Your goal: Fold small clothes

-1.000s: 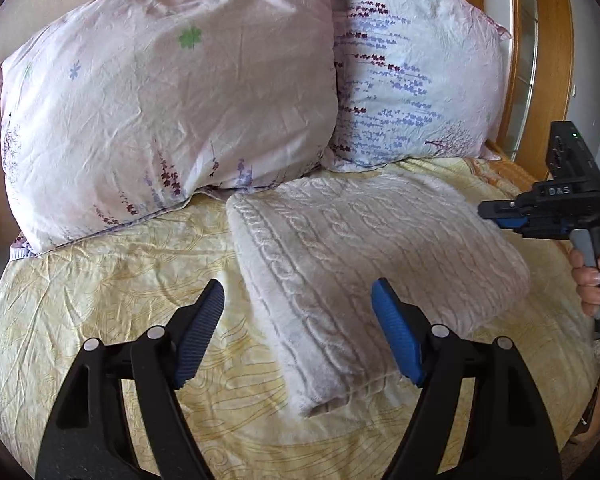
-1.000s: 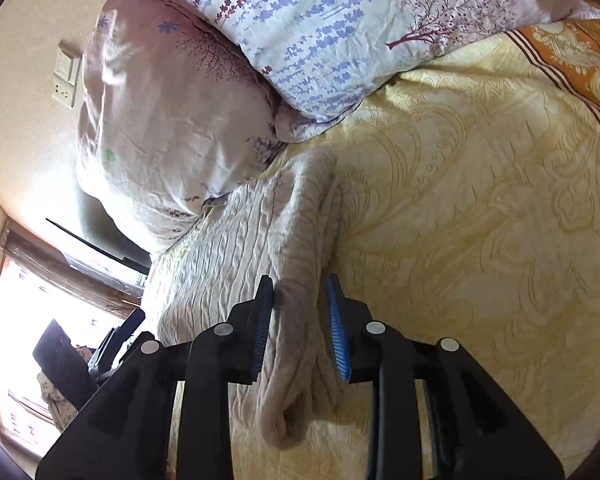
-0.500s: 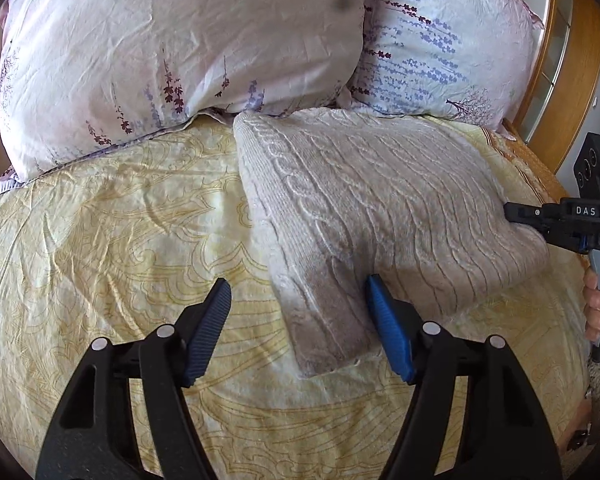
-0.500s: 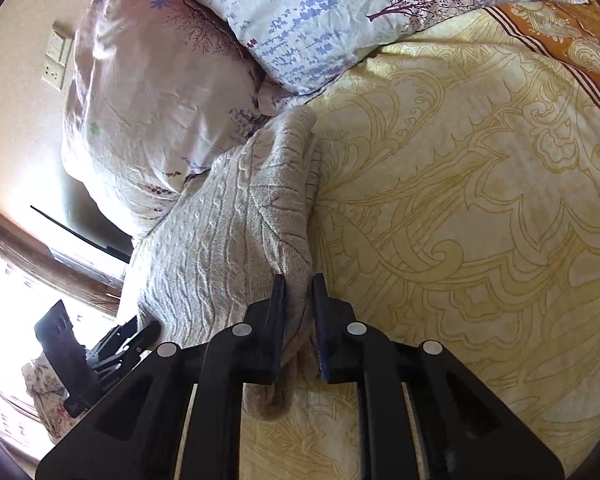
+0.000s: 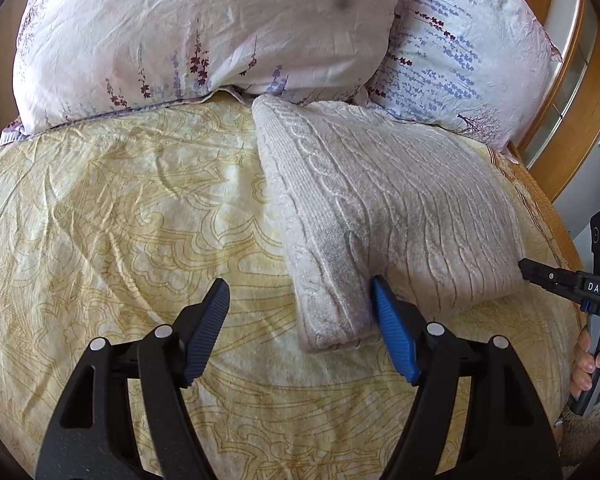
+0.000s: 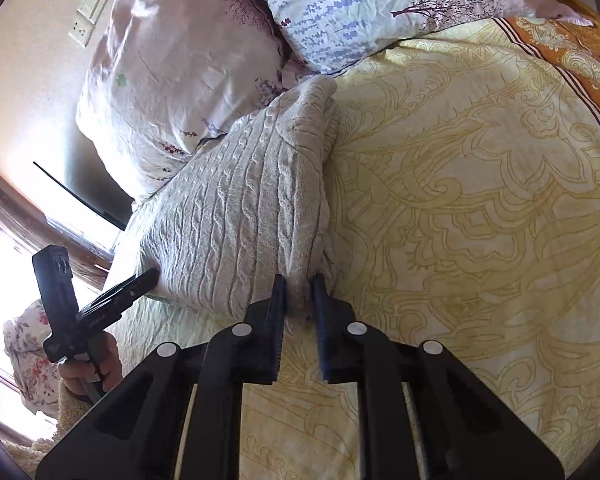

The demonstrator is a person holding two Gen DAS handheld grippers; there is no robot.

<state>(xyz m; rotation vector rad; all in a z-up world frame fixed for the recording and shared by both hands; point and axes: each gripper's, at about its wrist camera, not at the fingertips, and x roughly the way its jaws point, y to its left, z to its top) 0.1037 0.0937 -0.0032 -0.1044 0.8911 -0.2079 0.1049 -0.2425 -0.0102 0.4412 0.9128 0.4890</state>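
Cream cable-knit sweater (image 5: 388,208), folded into a thick rectangle, is lying on a pale yellow bedspread with a swirling ochre pattern (image 5: 140,220), its far end touching two crumpled floral pillows: a pinkish one with purple sprigs (image 5: 204,28) and a whiter one with lavender print (image 5: 460,56). White letters "DAS" (image 5: 596,288) are showing on the black body of the right gripper (image 6: 298,296), the only writing that can be read. The right gripper is pinching one near corner of the sweater, its jaws almost together with the knit pressed between them. The left gripper (image 5: 300,304) is standing wide apart, straddling the other near corner; its blue right pad (image 5: 392,332) is touching the sweater's top, the left pad is hovering over bare bedspread, and the jaws are opening. An orange patterned border (image 6: 572,48) is edging the bedspread. A wooden curved bed frame (image 5: 560,80) is rising behind the pillows. A wall socket plate (image 6: 85,20) is sitting above them. A person's hand (image 5: 592,360) is gripping the right tool's handle.
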